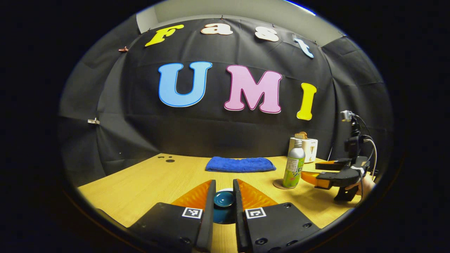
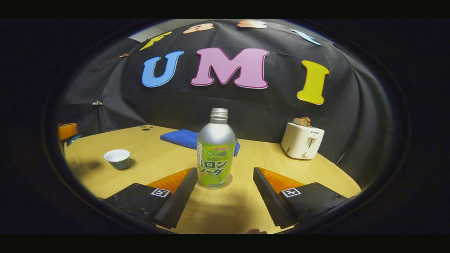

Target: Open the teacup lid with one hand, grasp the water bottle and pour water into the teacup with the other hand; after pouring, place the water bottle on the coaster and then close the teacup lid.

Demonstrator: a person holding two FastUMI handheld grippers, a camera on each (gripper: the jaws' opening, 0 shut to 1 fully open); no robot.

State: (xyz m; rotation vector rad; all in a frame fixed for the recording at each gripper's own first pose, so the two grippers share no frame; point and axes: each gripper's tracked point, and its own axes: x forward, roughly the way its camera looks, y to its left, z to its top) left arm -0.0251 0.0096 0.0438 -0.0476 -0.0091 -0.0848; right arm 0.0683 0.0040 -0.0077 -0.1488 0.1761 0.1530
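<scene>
So my left gripper (image 1: 224, 200) grips the lid (image 1: 224, 199); the teacup (image 2: 117, 158) stands uncovered. My right gripper (image 2: 225, 191), spread wide, flanks the bottle (image 2: 216, 154) on its coaster (image 1: 279, 184). Closing the cup remains, I judge.

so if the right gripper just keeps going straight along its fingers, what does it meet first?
Most likely the water bottle. It stands upright on the coaster, centred ahead of the open right gripper, between the lines of its two fingers. Behind it lies the blue towel; depth between them is unclear.
</scene>
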